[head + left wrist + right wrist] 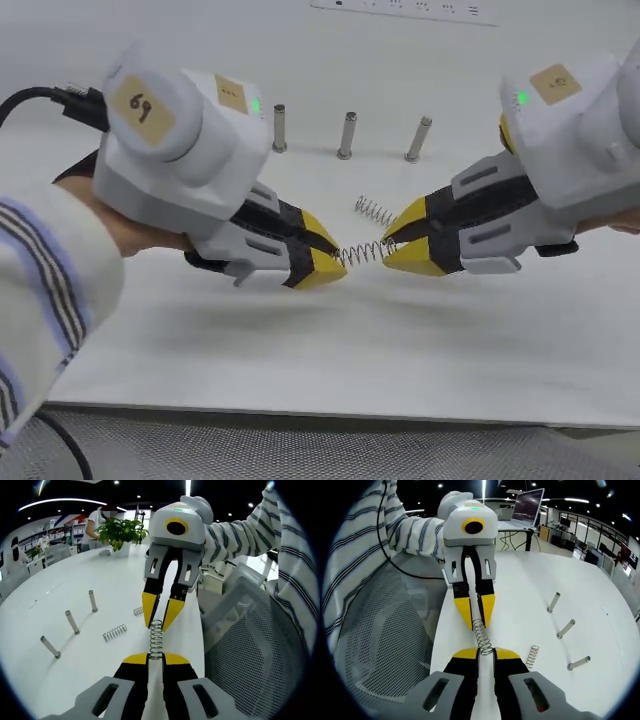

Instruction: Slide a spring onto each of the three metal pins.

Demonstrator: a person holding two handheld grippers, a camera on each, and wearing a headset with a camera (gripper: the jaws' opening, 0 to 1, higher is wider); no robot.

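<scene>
One spring (362,252) is held between the two grippers. Its left end is clamped in the shut jaws of the left gripper (330,266), its right end in those of the right gripper (392,250). A loose spring (374,210) is seen lying on the table (300,340) just beyond. Three pins (347,135) are stood upright farther back. In the left gripper view what seems a third spring (138,611) is partly hidden.

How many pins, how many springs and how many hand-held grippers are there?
Pins: 3
Springs: 3
Hand-held grippers: 2
Total: 8
</scene>
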